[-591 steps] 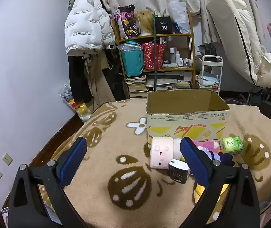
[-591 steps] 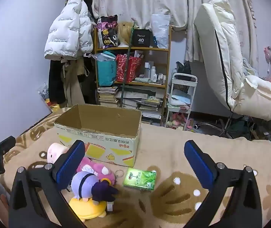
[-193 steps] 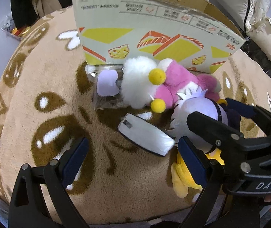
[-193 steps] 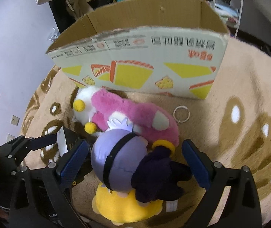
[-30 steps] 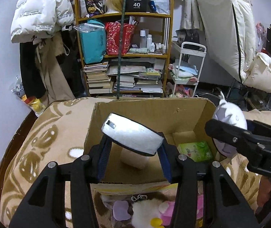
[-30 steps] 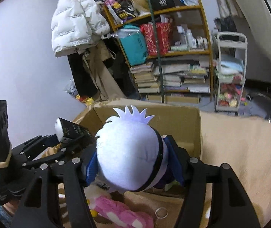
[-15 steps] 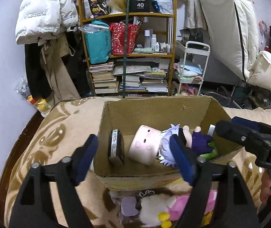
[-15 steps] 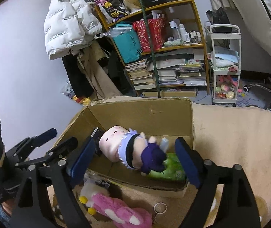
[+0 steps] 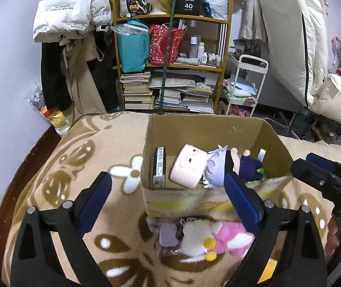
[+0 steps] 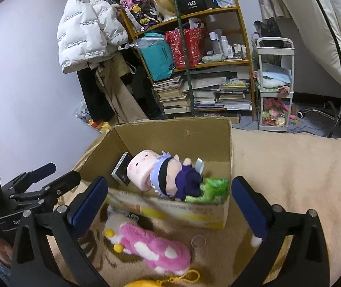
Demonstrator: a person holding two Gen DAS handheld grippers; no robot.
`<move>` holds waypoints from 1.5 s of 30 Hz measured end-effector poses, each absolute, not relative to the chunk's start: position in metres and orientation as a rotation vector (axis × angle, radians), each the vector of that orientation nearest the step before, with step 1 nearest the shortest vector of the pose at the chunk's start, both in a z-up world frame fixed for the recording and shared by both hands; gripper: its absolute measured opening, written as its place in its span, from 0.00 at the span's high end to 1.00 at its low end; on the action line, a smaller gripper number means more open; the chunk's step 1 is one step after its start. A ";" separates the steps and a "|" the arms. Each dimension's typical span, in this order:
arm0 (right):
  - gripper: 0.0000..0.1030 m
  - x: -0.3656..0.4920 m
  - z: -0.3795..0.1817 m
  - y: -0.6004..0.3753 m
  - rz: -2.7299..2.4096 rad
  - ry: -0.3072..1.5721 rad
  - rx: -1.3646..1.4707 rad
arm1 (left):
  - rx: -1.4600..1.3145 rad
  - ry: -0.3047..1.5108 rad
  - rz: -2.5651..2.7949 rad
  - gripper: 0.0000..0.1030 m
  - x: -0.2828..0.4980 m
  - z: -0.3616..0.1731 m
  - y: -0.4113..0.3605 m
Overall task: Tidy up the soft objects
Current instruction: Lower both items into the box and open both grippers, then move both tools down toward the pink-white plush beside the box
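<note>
Left wrist view: left hand-held gripper [image 9: 168, 202] and right hand-held gripper [image 10: 174, 209] both spread wide, empty. Pink-and-white fuzzy plush [image 9: 214, 238] lies near, outside open cardboard box [image 9: 208, 204]; next grab it. Versus a second ago, purple-haired doll [image 9: 223, 165] and flat black-edged pouch [image 9: 159, 166] now inside.

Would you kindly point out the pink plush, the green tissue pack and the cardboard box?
pink plush [image 10: 151, 248], right wrist view, on the middle of its body.
green tissue pack [image 10: 214, 187], right wrist view, on its top face.
cardboard box [image 9: 206, 129], left wrist view, on its far inner wall.
</note>
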State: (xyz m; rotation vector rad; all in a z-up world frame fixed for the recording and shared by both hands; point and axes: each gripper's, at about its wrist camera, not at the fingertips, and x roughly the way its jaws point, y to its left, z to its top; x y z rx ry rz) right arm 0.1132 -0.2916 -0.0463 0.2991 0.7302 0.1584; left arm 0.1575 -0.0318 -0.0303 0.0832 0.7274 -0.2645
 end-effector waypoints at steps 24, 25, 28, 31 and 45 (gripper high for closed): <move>0.00 0.049 -0.042 -0.272 0.149 0.770 0.291 | 0.107 0.853 -0.241 0.08 0.089 -0.036 -0.006; 0.00 0.050 -0.043 -0.271 0.150 0.771 0.289 | 0.103 0.856 -0.243 0.08 0.088 -0.037 -0.006; 0.00 0.052 -0.046 -0.270 0.152 0.776 0.284 | 0.102 0.867 -0.243 0.08 0.089 -0.041 -0.007; 0.00 0.056 -0.050 -0.269 0.155 0.788 0.282 | 0.097 0.883 -0.235 0.08 0.095 -0.047 -0.008; 0.00 0.078 -0.071 -0.265 0.153 0.841 0.298 | 0.110 0.944 -0.267 0.08 0.123 -0.069 -0.021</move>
